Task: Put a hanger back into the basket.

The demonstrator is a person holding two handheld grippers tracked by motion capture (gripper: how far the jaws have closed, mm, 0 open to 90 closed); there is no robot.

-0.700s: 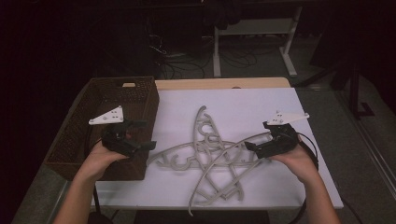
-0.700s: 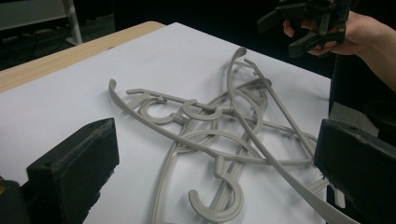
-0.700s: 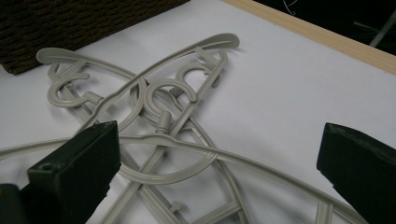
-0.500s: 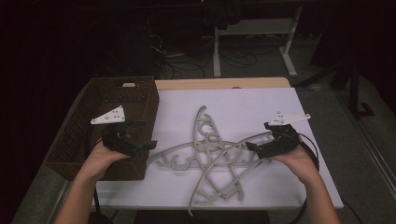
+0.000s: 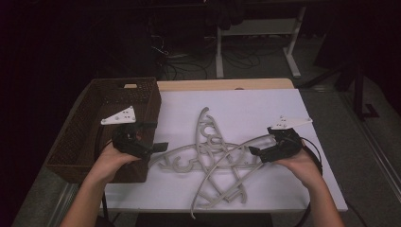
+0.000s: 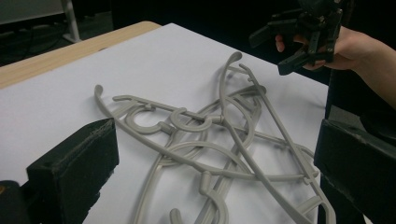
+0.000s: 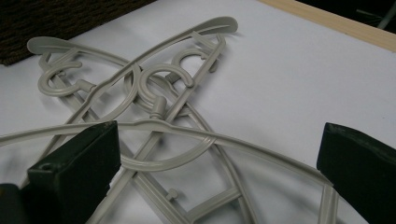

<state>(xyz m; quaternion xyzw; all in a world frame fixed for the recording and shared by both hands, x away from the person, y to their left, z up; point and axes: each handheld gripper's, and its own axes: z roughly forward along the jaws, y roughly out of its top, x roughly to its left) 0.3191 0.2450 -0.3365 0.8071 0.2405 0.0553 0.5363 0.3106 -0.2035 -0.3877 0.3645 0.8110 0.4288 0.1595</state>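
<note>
Hangers (image 5: 210, 161), grey plastic, lie in a tangled heap on the white sheet (image 5: 246, 106) covering the desk (image 5: 222, 84), roughly at its middle and toward the near edge. Count uncertain; several frames cross one another and the hooks interlock, so no single one lies free. Likely reason for the heap: they look dumped for sorting, and the brown wicker basket (image 5: 101, 99) at the left edge of the desk is the probable destination. Left claw (image 5: 158, 147) sits just beside the left end of the heap, in front of the basket wall, jaws wide apart with nothing between them. Right claw (image 5: 257, 152) sits at the right end of the heap, jaws equally wide, also empty; in the right gripper view one long arm (image 7: 261, 151) of a hanger runs between its two jaws without either pad touching it. Both claws point inward at the heap from opposite sides, which suits a two-sided pull to separate the tangle. Orientation: the uppermost hanger is a long curved bow whose long axis runs diagonally from the near edge of the sheet up toward the right claw. A second hanger lies roughly left to right across the desk, its left end near the left claw. A third stands nearly front to back, tip pointing away from the person.
</note>
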